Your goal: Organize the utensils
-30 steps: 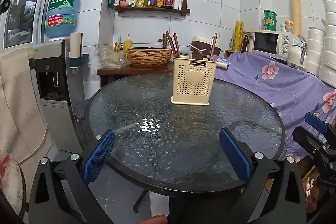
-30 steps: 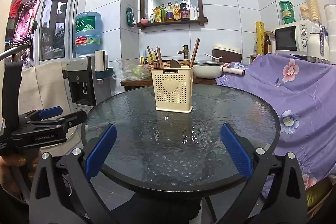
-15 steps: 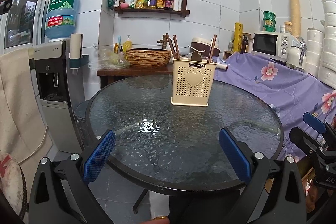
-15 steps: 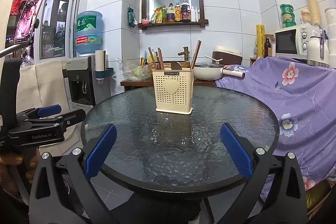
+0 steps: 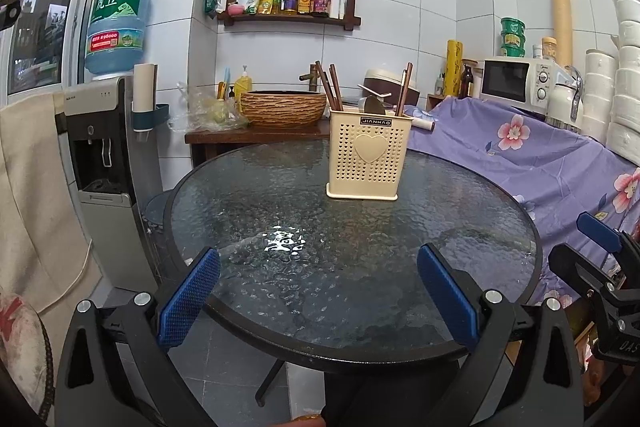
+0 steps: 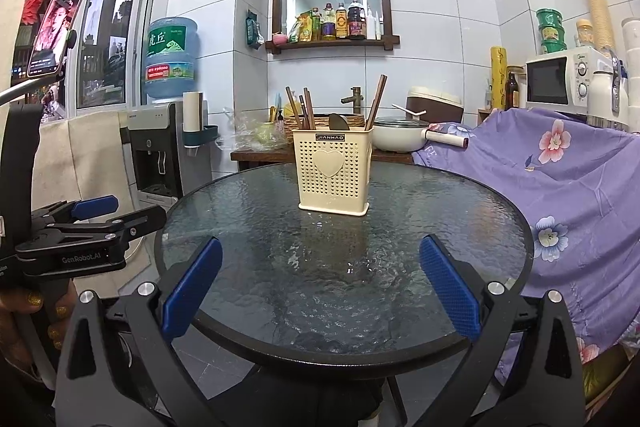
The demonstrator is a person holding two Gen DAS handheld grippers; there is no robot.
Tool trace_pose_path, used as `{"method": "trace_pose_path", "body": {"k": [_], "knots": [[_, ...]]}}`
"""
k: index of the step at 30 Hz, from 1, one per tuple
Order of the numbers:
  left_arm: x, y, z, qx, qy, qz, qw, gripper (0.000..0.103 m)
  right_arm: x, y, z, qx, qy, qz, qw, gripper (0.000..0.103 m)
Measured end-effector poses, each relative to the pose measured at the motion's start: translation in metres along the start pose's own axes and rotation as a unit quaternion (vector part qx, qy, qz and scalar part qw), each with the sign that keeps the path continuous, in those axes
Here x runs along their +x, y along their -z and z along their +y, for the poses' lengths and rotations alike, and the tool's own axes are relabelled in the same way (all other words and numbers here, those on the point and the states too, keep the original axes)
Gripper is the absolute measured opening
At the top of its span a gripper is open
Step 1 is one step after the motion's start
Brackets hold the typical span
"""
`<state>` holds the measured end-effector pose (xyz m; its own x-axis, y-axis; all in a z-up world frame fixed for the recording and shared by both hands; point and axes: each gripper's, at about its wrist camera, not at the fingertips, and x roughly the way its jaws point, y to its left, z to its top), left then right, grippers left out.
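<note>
Both grippers barely shifted, fingers (image 5: 448,291) apart, utensil holder (image 5: 365,155) upright

I see a round counter (image 5: 240,211) with a dark rim and a rippled glass top that catches a bright glare near its middle. Only one thing stands directly on it — a cream perforated utensil holder (image 5: 365,155) with a raised heart on its face, upright toward the far side. Brown chopsticks (image 6: 304,109) and a dark spoon (image 6: 338,122) poke out of its top.
</note>
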<state>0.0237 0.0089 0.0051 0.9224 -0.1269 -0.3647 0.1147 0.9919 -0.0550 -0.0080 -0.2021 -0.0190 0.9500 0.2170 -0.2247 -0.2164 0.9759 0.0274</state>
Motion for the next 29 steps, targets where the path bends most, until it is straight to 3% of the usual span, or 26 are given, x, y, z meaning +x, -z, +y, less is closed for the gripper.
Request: {"method": "trace_pose_path", "body": {"k": [29], "knots": [[0.0053, 0.0056, -0.0043, 0.003, -0.026, 0.023, 0.9994, 0.097, 0.0034, 0.0019, 0.0052, -0.003, 0.004, 0.007, 1.0, 0.097]]}}
